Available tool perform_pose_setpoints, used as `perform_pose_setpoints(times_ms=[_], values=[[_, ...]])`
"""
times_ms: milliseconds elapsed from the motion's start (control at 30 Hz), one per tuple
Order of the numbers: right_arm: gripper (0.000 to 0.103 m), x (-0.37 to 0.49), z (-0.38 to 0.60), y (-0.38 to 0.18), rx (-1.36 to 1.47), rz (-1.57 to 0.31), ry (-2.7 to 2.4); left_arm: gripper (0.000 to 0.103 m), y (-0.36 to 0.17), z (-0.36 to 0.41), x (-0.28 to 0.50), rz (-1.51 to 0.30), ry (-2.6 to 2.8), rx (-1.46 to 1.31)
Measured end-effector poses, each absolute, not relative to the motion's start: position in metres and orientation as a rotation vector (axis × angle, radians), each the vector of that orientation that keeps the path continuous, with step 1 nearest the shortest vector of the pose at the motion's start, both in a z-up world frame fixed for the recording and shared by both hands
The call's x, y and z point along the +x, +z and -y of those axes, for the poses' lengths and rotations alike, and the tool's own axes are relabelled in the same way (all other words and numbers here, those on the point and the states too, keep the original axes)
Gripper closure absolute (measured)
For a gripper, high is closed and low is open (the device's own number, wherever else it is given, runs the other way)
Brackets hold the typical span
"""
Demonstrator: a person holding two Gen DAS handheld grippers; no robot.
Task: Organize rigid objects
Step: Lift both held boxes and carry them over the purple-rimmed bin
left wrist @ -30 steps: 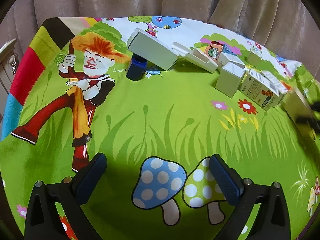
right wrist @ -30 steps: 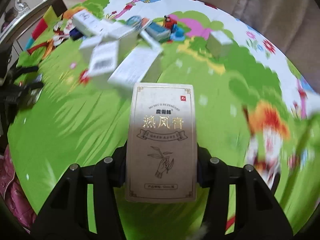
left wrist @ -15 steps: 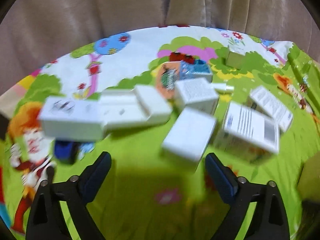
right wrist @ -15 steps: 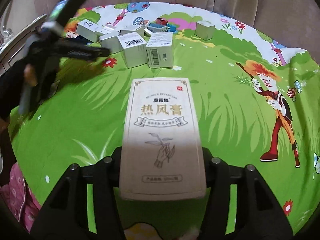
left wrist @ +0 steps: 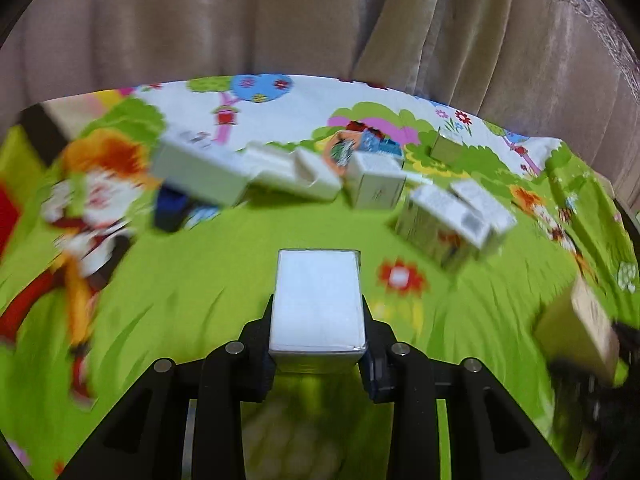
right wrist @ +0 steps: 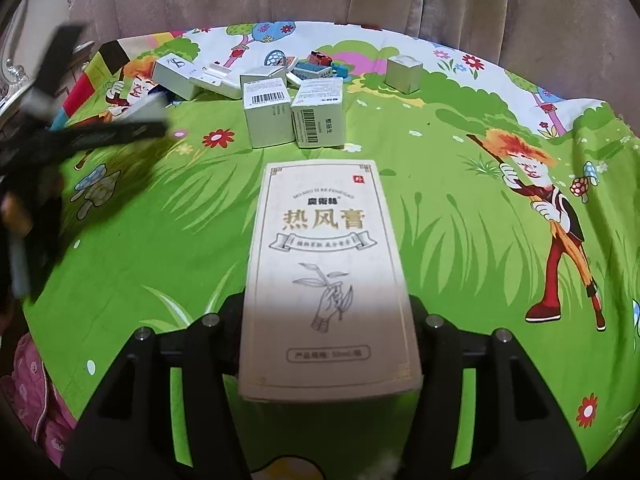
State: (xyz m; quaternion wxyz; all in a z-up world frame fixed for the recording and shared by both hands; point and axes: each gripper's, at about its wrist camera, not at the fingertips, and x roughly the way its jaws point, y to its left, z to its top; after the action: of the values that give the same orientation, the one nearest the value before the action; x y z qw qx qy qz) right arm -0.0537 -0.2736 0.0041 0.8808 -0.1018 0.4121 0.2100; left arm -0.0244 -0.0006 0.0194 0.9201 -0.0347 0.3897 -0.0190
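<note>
Left claw (left wrist: 318, 354) level, clamping white box (left wrist: 318, 300).

A plain white box (left wrist: 318, 300) sits bottom centre of the left view, a beige box (right wrist: 328, 276) with gold Chinese lettering bottom centre of the right, barcoded white boxes (right wrist: 294, 118) clustered upper centre.

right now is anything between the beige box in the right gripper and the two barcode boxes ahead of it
Nothing visible: only bare green cloth lies between the beige box and the two barcode boxes.
</note>
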Motion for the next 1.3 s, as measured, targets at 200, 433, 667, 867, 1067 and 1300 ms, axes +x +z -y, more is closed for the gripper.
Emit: perform_pose_setpoints(times_ms=[200, 433, 667, 867, 1067, 1300], values=[[0.048, -0.058, 0.271, 0.006, -0.221, -0.846, 0.392, 0.069, 0.018, -0.014, -0.074, -0.791, 0.005, -0.056], [0.048, -0.087, 0.248, 0.019, -0.185, -0.784, 0.384, 0.069, 0.025, -0.004, -0.102, -0.756, 0.008, -0.041], [0.048, -0.118, 0.224, 0.042, -0.16, -0.669, 0.42, 0.069, 0.037, 0.003, -0.114, -0.717, 0.013, -0.035], [0.048, -0.135, 0.218, 0.061, -0.135, -0.592, 0.434, 0.069, 0.048, 0.008, -0.128, -0.687, 0.021, -0.02], [0.048, -0.148, 0.217, 0.075, -0.136, -0.561, 0.446, 0.069, 0.062, 0.015, -0.141, -0.654, 0.011, -0.008], [0.048, -0.165, 0.228, 0.092, -0.126, -0.52, 0.433, 0.069, 0.077, 0.027, -0.153, -0.62, -0.011, 0.011]])
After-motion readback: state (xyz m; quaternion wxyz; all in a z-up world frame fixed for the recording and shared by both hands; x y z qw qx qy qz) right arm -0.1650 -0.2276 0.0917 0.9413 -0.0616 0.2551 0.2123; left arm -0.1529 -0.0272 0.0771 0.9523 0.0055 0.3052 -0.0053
